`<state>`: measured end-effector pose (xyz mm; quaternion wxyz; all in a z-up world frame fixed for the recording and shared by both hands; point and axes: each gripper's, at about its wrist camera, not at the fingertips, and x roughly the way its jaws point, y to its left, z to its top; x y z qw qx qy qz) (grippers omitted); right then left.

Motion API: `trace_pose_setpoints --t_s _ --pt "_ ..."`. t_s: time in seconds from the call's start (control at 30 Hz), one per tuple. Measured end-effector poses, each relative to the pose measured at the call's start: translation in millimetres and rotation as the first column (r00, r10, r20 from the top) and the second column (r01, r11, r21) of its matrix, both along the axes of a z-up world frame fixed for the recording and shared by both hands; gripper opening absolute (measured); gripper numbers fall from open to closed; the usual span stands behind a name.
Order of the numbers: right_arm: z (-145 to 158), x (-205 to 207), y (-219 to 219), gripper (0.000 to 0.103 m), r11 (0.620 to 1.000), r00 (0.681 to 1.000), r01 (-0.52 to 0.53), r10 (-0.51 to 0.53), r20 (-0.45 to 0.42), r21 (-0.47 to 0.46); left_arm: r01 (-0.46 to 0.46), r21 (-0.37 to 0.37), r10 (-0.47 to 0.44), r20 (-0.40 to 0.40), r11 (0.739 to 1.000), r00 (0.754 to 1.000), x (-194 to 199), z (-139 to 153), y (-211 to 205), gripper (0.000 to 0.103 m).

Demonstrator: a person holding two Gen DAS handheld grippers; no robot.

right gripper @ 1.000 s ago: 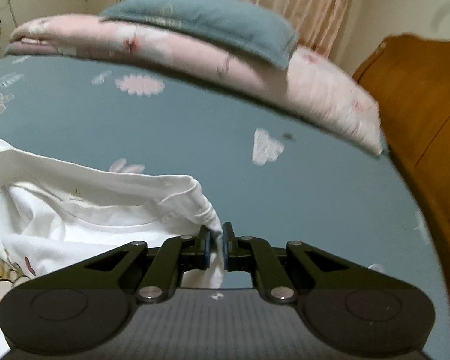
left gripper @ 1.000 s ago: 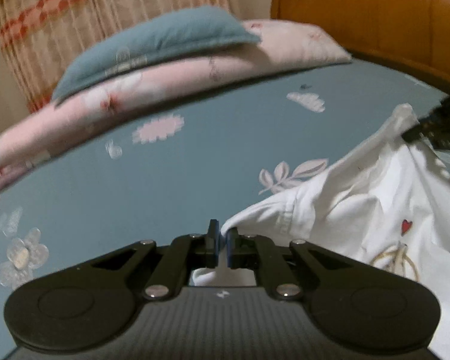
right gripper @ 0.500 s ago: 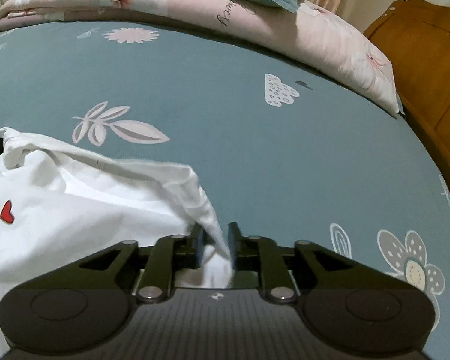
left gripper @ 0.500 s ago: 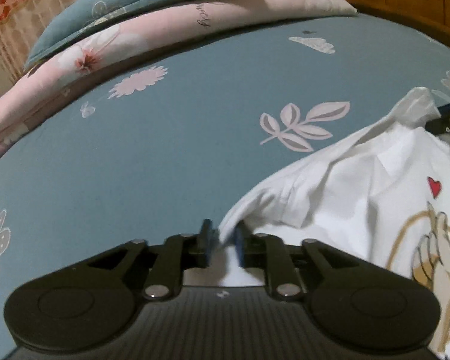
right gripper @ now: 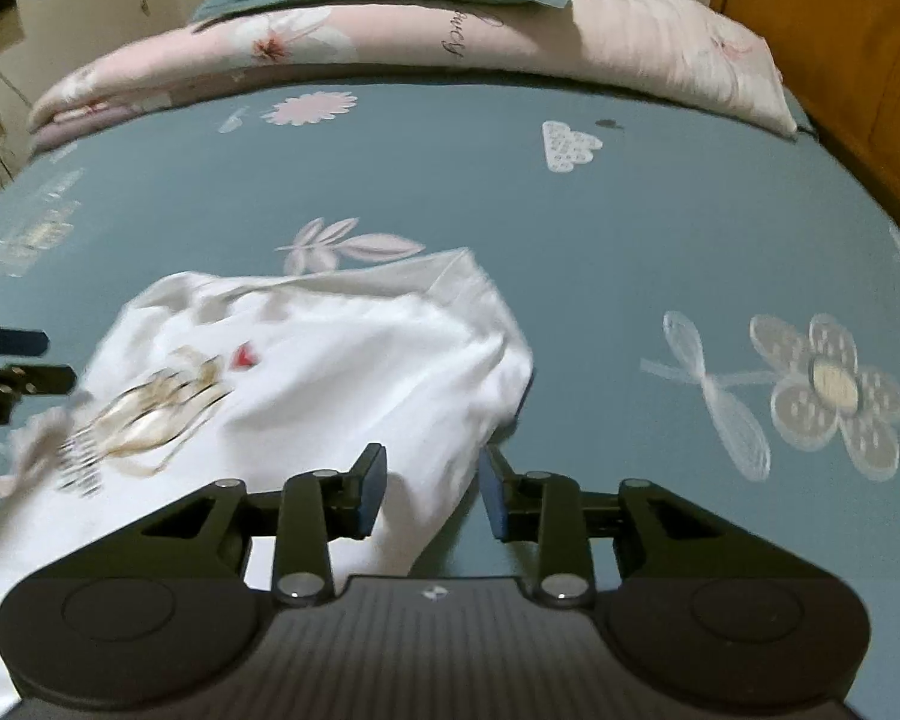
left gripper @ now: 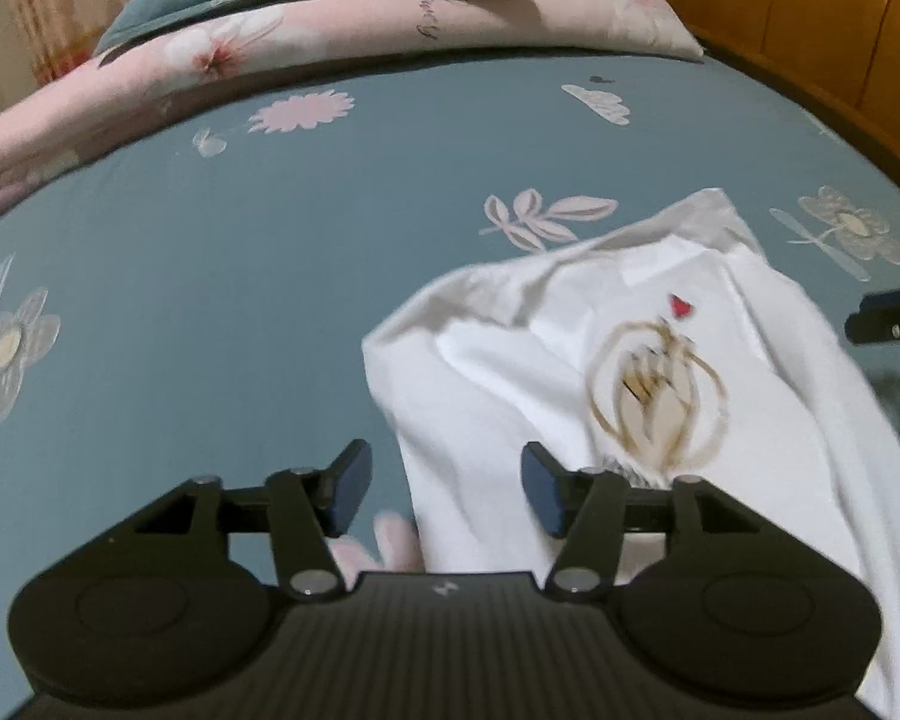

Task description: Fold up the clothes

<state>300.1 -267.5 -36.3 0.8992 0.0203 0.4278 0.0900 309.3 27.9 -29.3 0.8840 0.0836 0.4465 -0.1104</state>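
The white cotton T-shirt with a printed drawing [left gripper: 660, 372] lies rumpled on the blue flowered bedsheet [left gripper: 222, 276]. It looks light, soft and limp; grasp hems or corners. Left gripper [left gripper: 444, 489] and right gripper [right gripper: 432, 492], just opening, hold nothing.

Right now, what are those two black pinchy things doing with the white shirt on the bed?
A person is folding a white T-shirt on the blue flowered bed sheet, holding a gripper in each hand. The left gripper and the right gripper have just been opening, and both stand open now. The shirt's edges lie between their jaws, but nothing pinches them. The shirt lies rumpled on the sheet.
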Motion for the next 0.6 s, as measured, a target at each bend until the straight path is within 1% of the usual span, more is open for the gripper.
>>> trace_pose_setpoints --t_s 0.1,0.2,0.27,0.37,0.43,0.5,0.53,0.6 --pt "5 -34 8 0.041 1.000 1.000 -0.016 0.016 -0.006 0.017 -0.021 -0.023 0.021 -0.022 1.000 1.000 -27 6 7 0.059" --pt "8 -67 19 0.043 0.999 0.999 -0.034 0.034 -0.005 0.019 -0.057 -0.068 0.053 -0.056 0.996 0.997 -53 12 16 0.060" --pt "12 -91 23 0.044 0.998 0.999 -0.043 0.043 0.003 0.053 -0.081 -0.103 0.073 -0.076 0.991 0.994 -68 14 23 0.060" --pt "15 -124 26 0.048 0.989 0.999 -0.042 0.039 0.018 0.140 -0.116 -0.144 0.104 -0.090 0.983 0.991 -90 14 33 0.060" --pt "14 -146 28 0.048 0.982 0.999 -0.038 0.033 0.030 0.188 -0.140 -0.164 0.125 -0.094 0.976 0.988 -102 11 38 0.060" --pt "10 -164 32 0.048 0.980 0.999 -0.025 0.018 0.039 0.197 -0.155 -0.200 0.137 -0.103 0.968 0.985 -110 5 44 0.060" --pt "8 -171 34 0.049 0.979 0.999 -0.018 0.010 0.040 0.202 -0.165 -0.226 0.144 -0.109 0.960 0.984 -113 1 48 0.060" --pt "2 -184 36 0.049 0.975 0.999 -0.006 -0.002 0.036 0.220 -0.195 -0.285 0.166 -0.124 0.939 0.978 -117 -8 57 0.063"
